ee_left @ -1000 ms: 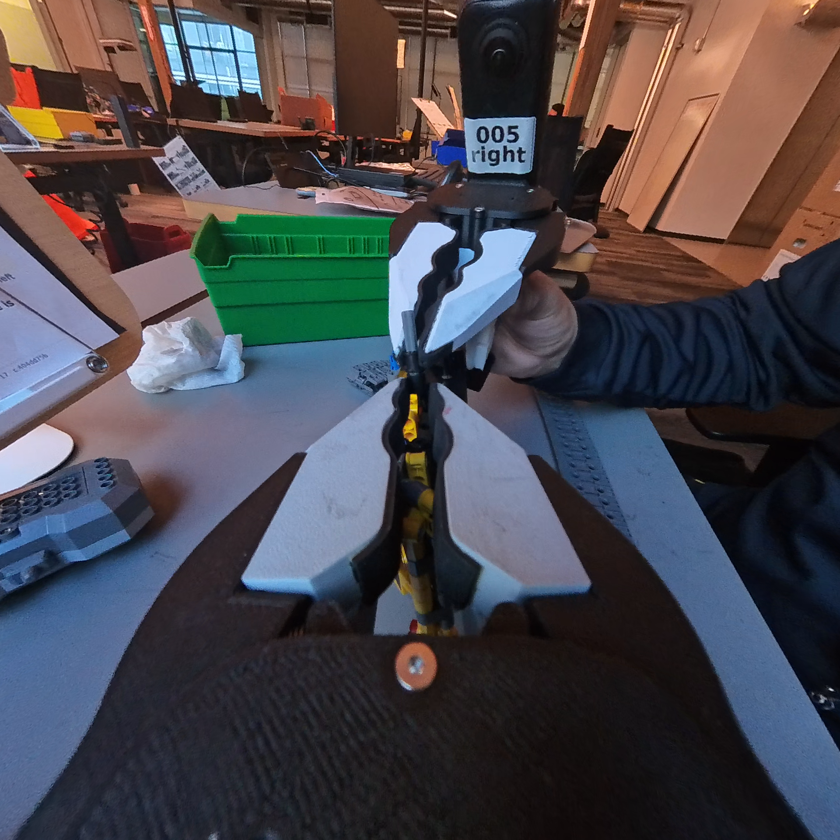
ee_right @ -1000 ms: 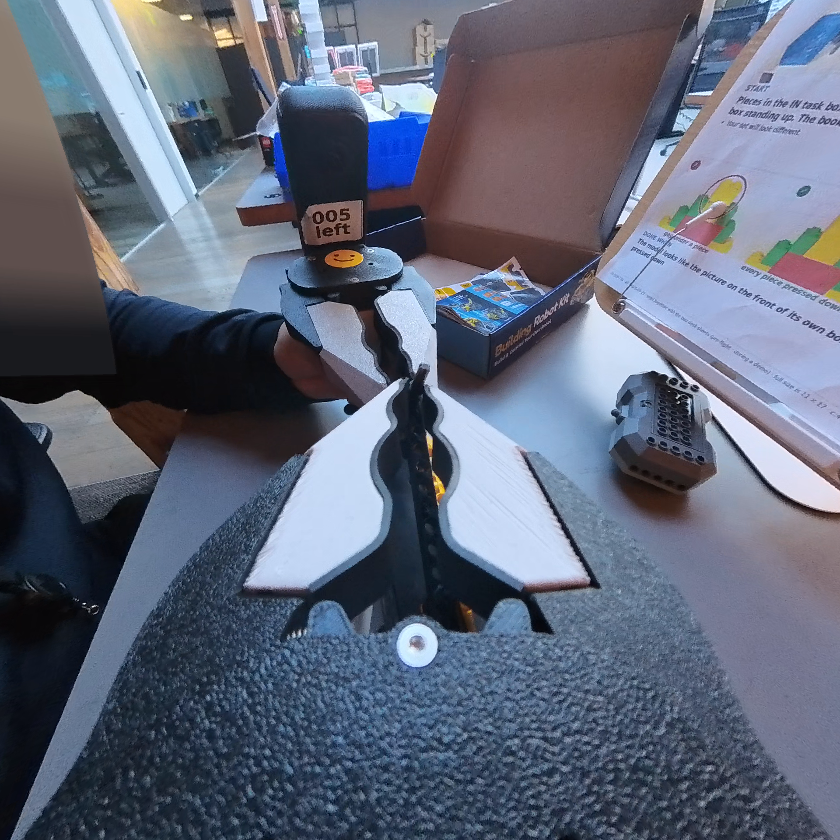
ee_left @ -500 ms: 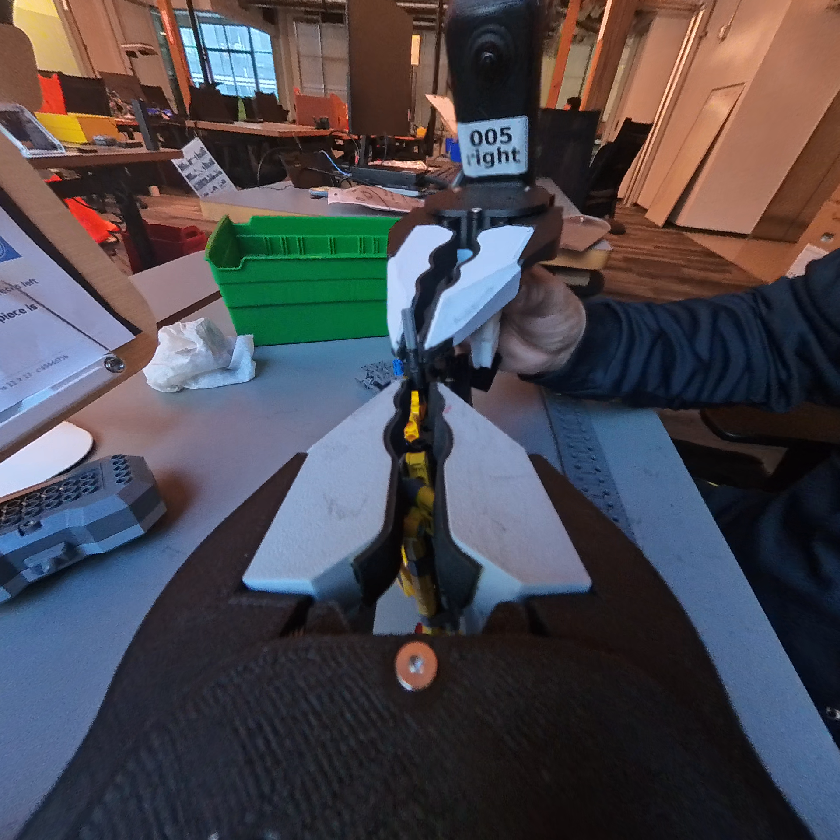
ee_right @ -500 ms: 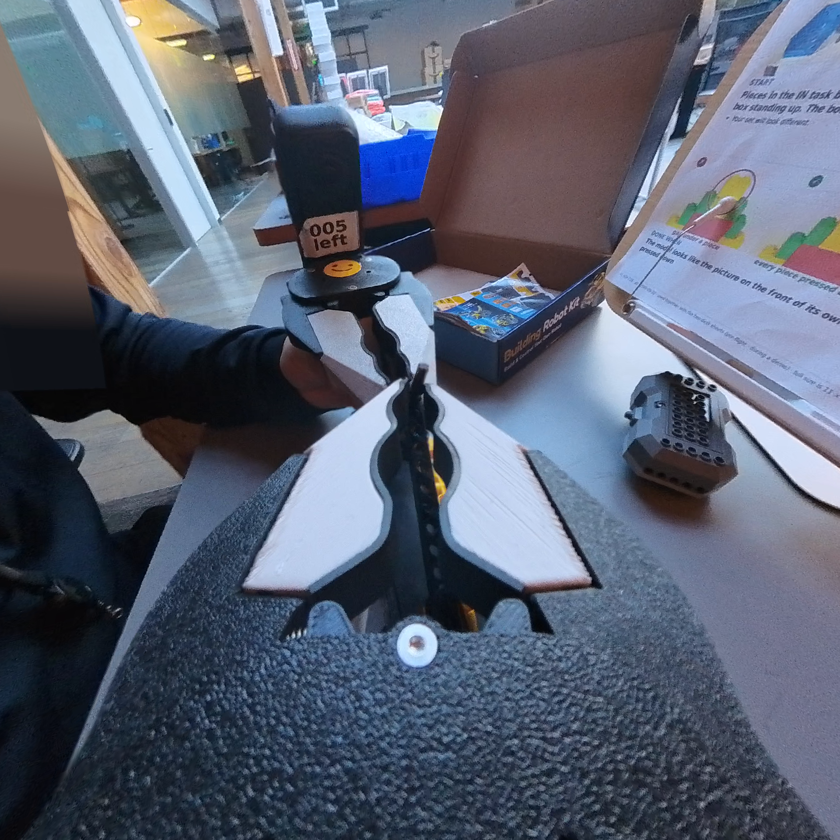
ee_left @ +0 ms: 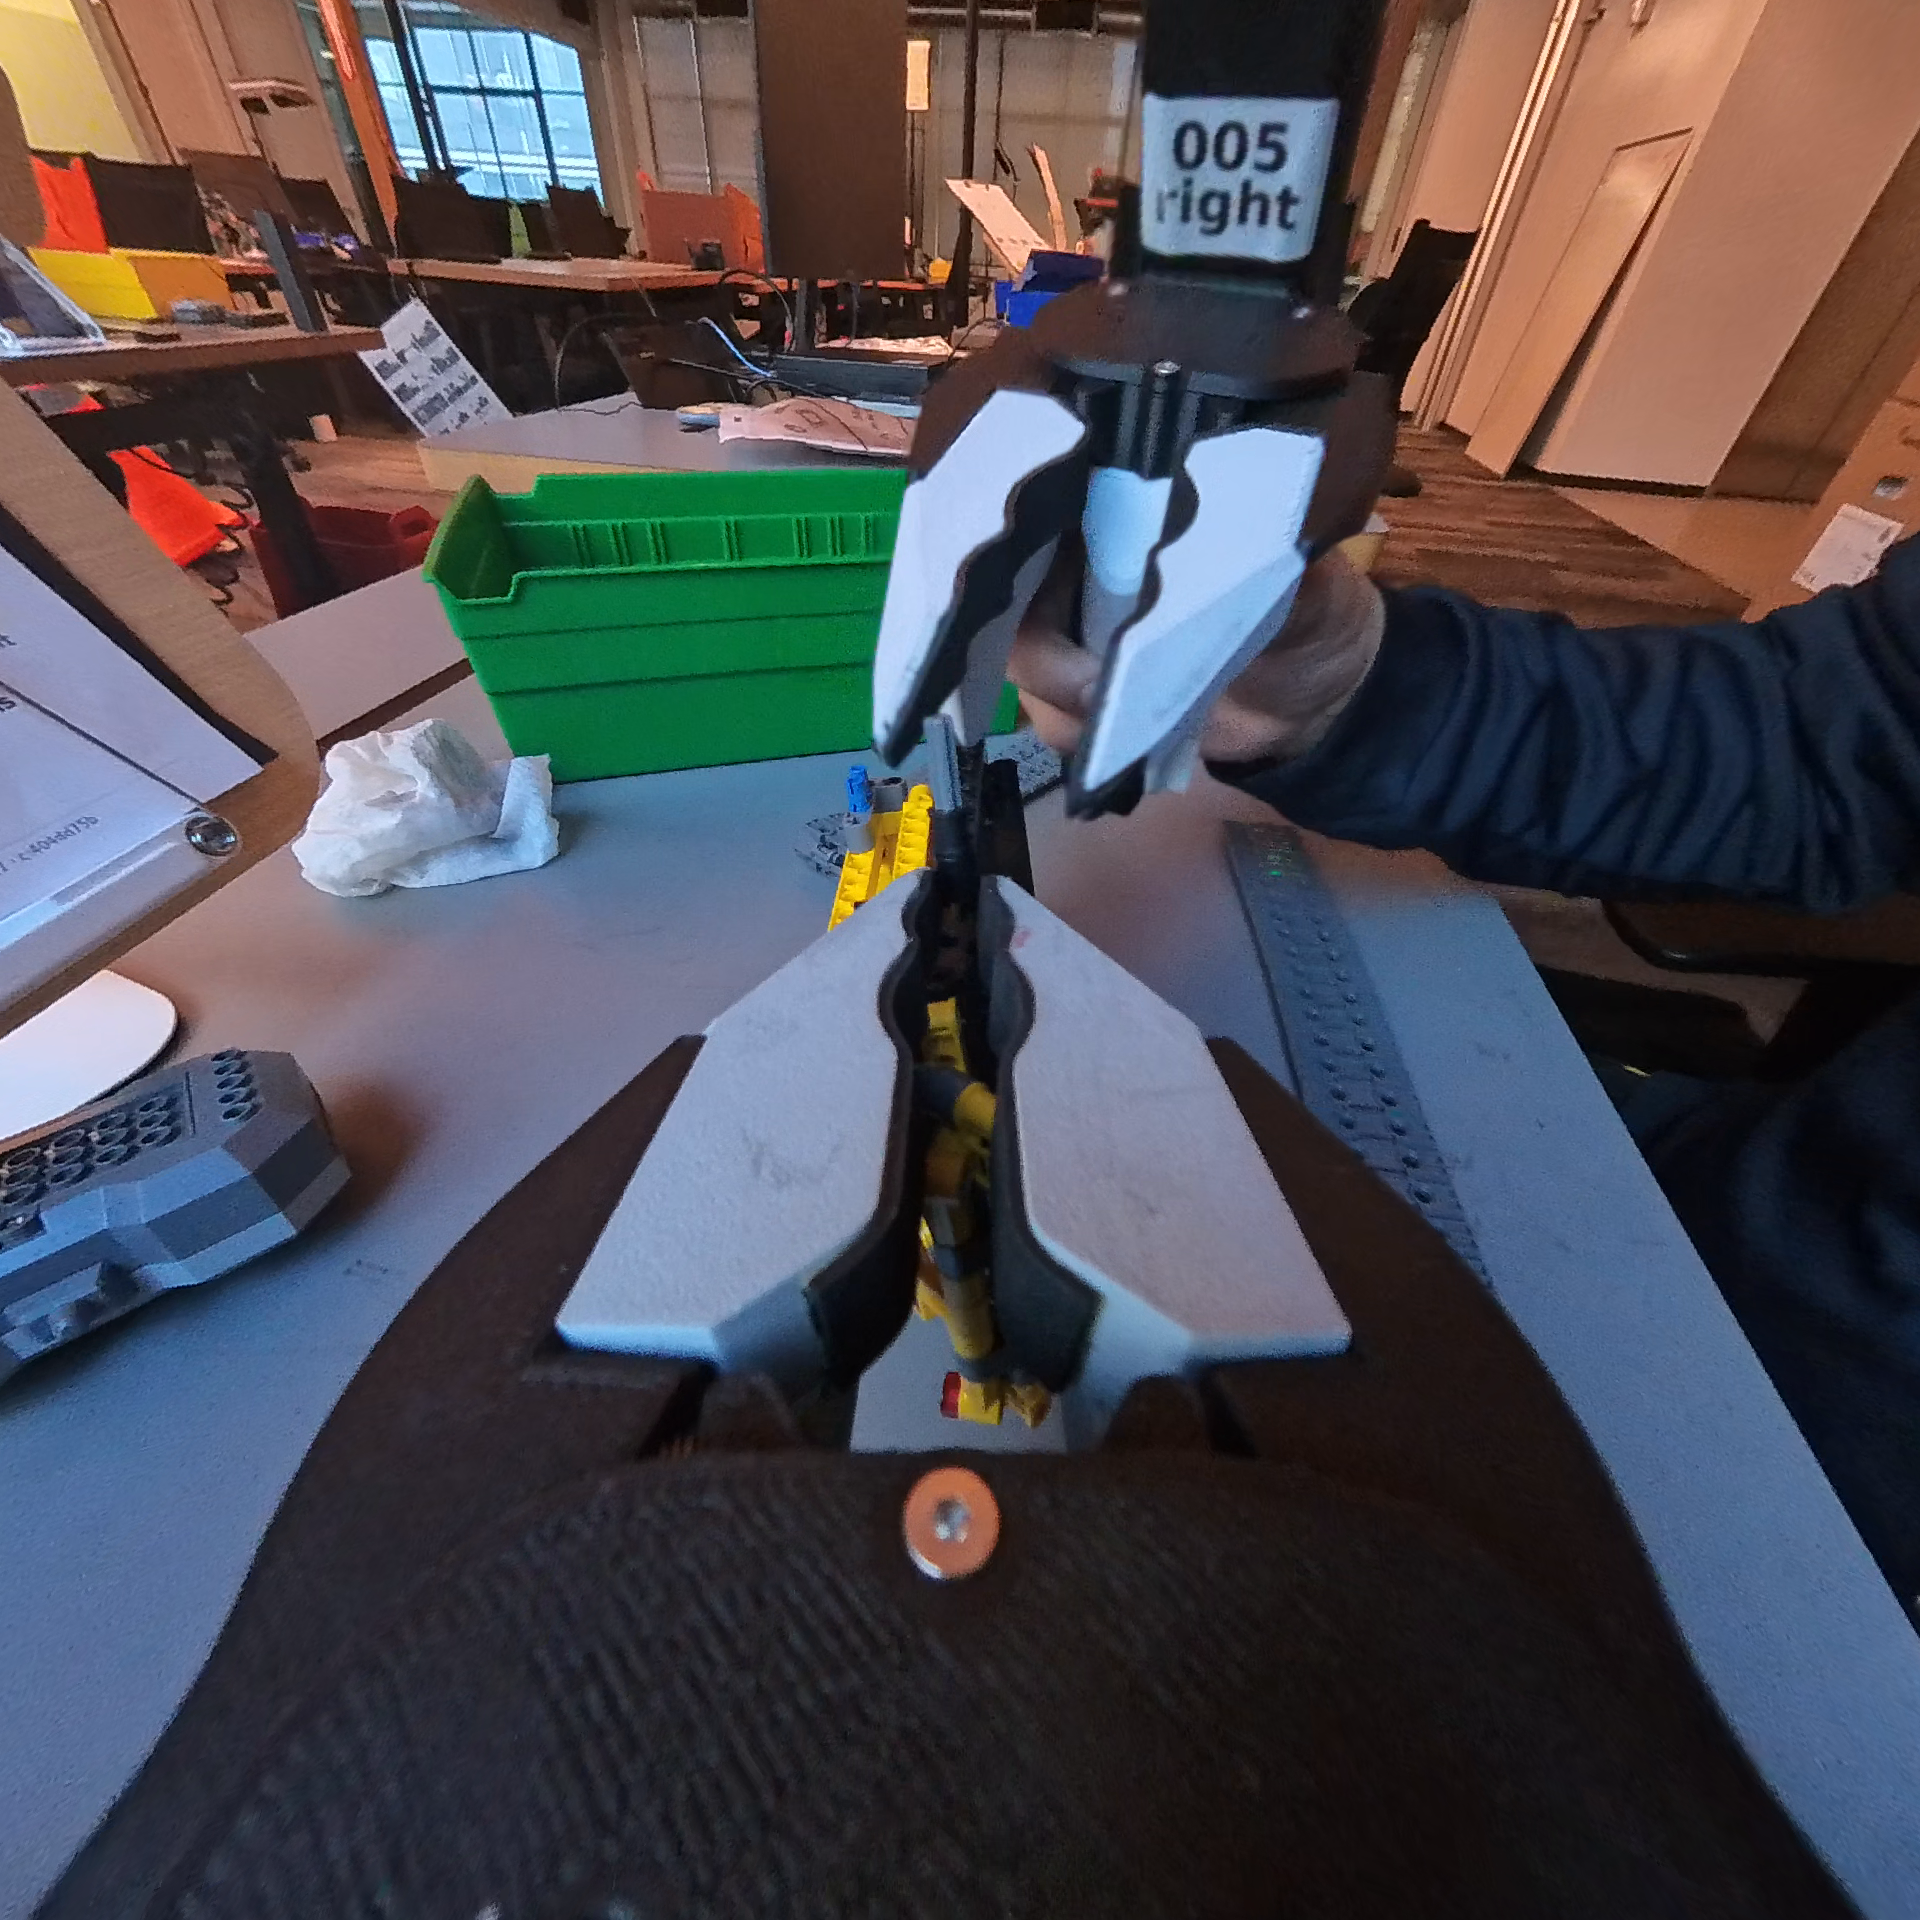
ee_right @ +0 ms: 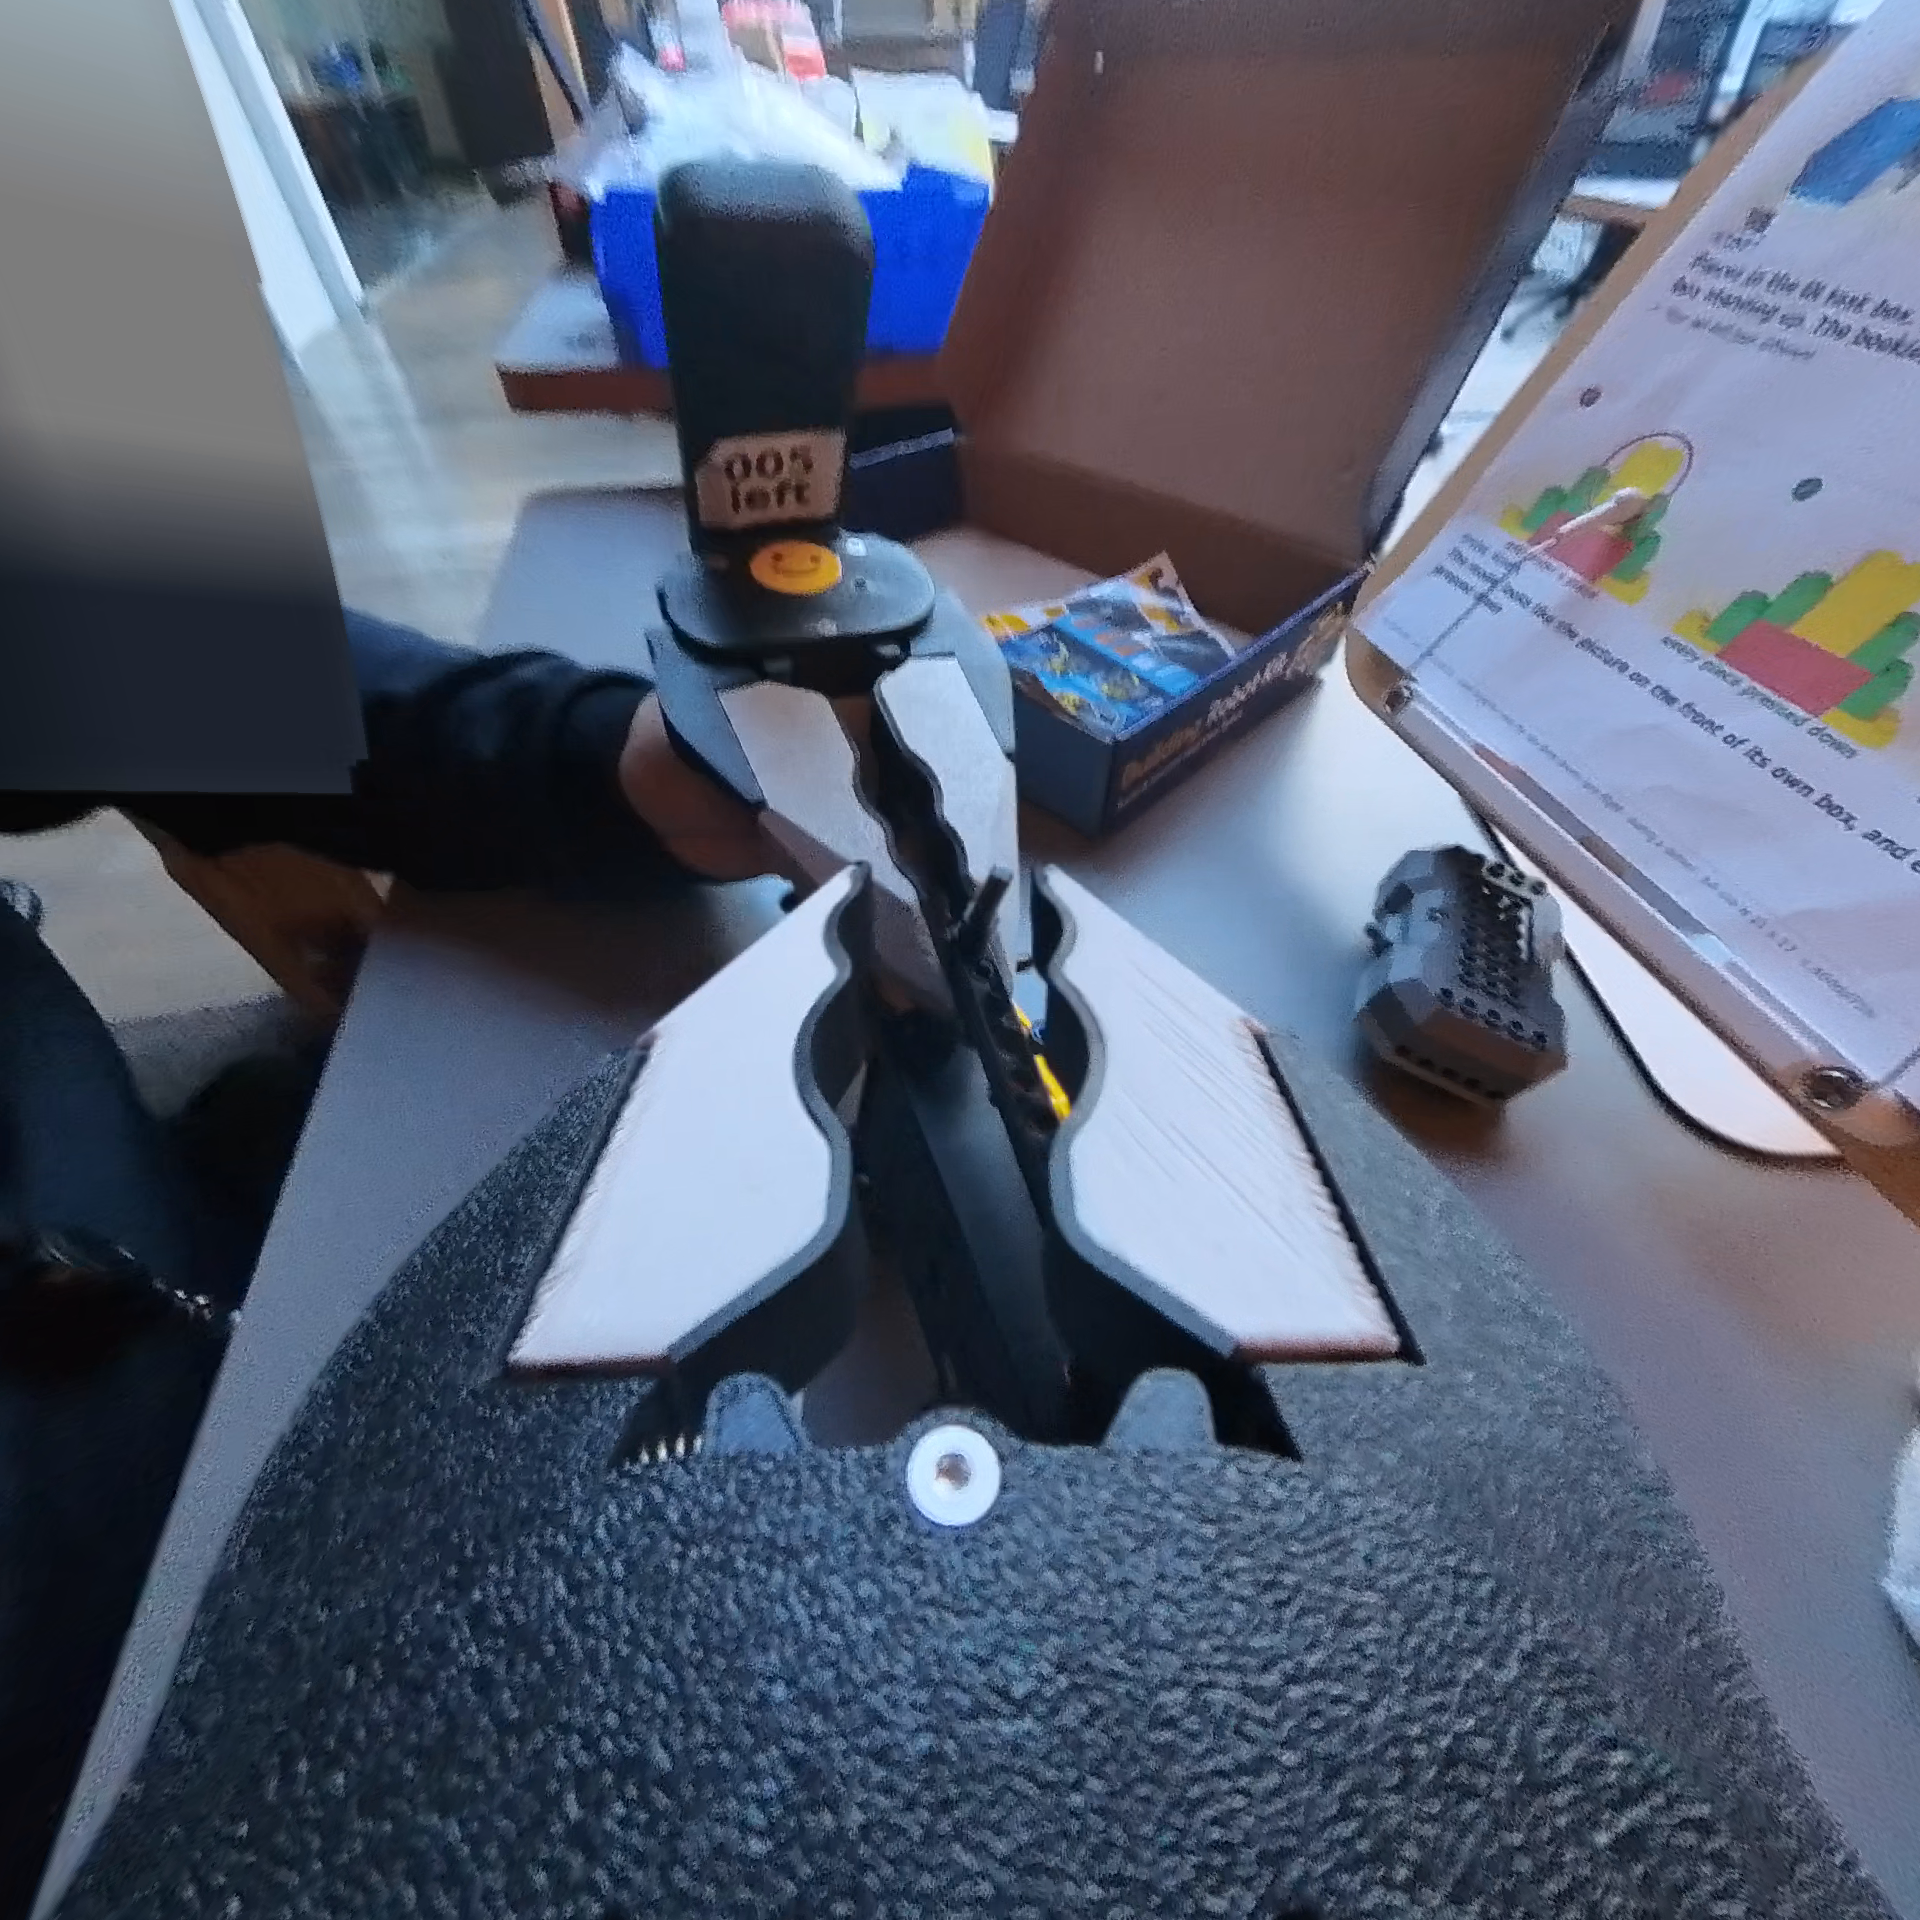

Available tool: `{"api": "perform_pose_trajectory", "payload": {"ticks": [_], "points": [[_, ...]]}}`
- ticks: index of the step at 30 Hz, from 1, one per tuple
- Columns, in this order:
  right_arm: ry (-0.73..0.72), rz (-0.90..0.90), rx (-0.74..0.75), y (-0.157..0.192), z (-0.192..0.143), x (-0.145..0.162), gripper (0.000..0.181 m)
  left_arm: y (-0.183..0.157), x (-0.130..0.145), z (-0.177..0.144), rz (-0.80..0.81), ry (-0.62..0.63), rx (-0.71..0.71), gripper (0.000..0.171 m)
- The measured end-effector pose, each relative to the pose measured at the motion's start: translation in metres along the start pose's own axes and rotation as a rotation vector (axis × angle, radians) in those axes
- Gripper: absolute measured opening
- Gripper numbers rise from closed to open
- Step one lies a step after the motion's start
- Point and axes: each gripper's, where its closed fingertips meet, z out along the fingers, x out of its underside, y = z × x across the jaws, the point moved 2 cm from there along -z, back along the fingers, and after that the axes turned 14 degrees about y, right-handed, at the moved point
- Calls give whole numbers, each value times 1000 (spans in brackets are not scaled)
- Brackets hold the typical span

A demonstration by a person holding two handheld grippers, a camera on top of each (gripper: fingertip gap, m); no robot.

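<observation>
Clamping brick model (ee_left: 951,1101), mostly hidden: left gripper (ee_left: 951,904).

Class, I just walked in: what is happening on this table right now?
A person holds a gripper in each hand. The left gripper is shut on a yellow and black toy brick model. The right gripper is open, its fingers spread around the model's far end. A grey brick part, a crumpled tissue and a green bin sit nearby.
</observation>
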Motion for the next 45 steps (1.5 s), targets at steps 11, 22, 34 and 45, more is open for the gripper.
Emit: {"api": "perform_pose_trajectory", "payload": {"ticks": [11,22,34,45], "points": [[83,28,84,-4,1,5,14,-4,-1,0,44,-6,-12,5],[64,176,240,-4,-3,8,18,-4,-1,2,43,-17,-33,5],[-14,190,234,-2,8,12,4,-1,1,5,-25,-30,-26,5],[-267,272,198,-8,1,-9,0,3,-15,-5,-121,-151,-35,5]]}}
